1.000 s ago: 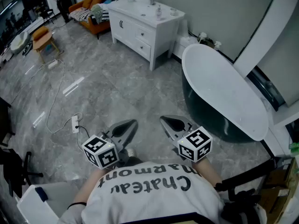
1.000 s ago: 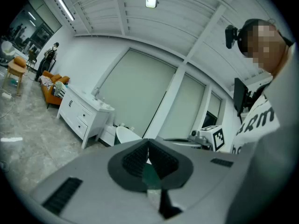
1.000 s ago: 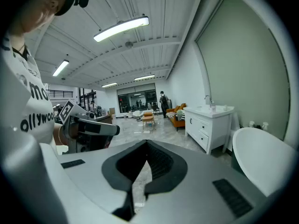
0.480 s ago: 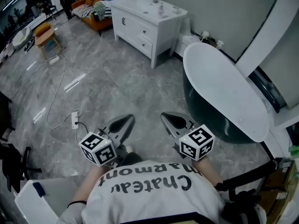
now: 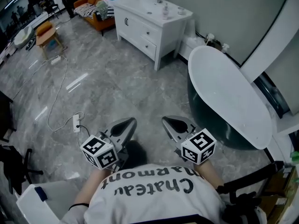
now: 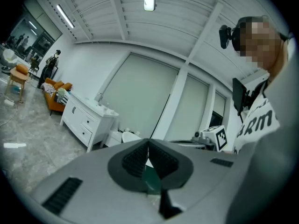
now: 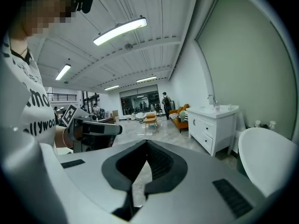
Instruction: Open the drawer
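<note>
From the head view, my left gripper (image 5: pixel 123 127) and right gripper (image 5: pixel 176 123) sit side by side above the grey, veined, glossy stone floor (image 5: pixel 107 83), well short of the white cabinet (image 5: pixel 154 20). The cabinet is boxy, with a smooth basin top. Its two flat drawers (image 5: pixel 148 37) are stacked on the front, both flush and closed. To the cabinet's right stands an oval bathtub (image 5: pixel 224 94) with a white rim and a dark shell.

In the left gripper view, my left gripper (image 6: pixel 148 143) has its ribbed black jaws pressed together on nothing. The cabinet (image 6: pixel 88 120) stands far off to the left.

In the right gripper view, my right gripper (image 7: pixel 147 143) also has its jaws closed and empty. The cabinet (image 7: pixel 212 122) and its drawers (image 7: pixel 208 129) stand far off to the right.
</note>
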`<state>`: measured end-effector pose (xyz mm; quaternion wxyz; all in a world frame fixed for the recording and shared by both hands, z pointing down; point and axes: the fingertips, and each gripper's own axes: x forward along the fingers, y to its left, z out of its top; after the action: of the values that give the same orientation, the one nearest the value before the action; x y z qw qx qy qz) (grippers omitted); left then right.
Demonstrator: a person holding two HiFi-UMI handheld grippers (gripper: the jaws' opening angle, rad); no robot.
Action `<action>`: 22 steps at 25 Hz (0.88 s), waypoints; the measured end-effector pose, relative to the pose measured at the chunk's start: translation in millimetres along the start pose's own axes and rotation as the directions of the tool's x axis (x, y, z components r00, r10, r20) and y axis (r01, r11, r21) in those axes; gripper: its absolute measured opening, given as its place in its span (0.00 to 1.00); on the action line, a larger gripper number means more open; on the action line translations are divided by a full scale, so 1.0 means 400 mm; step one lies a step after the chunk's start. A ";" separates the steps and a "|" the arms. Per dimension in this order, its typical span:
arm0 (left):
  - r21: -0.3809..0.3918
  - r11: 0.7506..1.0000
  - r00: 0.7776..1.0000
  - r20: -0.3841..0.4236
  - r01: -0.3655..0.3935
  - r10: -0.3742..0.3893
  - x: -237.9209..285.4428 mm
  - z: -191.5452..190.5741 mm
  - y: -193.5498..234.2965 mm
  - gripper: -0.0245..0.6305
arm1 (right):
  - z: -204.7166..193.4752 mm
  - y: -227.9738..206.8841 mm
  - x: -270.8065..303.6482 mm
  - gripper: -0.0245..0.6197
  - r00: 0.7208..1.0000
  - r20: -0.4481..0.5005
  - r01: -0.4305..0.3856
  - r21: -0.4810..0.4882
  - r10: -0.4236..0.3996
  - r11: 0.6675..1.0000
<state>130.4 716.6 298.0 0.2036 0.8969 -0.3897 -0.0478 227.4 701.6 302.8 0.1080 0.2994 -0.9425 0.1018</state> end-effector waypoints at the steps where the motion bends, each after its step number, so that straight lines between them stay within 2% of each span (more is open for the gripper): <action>1: 0.001 1.000 1.000 -0.008 0.011 -0.011 0.015 0.006 0.019 0.05 | 0.005 -0.014 0.019 0.05 1.000 -0.001 0.003 0.002 -0.003 1.000; 7: 0.006 0.998 0.998 -0.031 0.058 -0.058 0.127 0.088 0.159 0.05 | 0.067 -0.130 0.163 0.05 1.000 0.006 0.017 0.065 -0.018 0.998; 22: 0.020 0.995 0.993 -0.066 0.096 -0.094 0.278 0.312 0.561 0.05 | 0.253 -0.334 0.554 0.05 0.997 0.003 0.081 0.026 -0.082 0.996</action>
<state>24.4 458.3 282.6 0.2034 0.9178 -0.3403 -0.0239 114.8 448.4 281.5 0.1063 0.3392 -0.9283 0.1088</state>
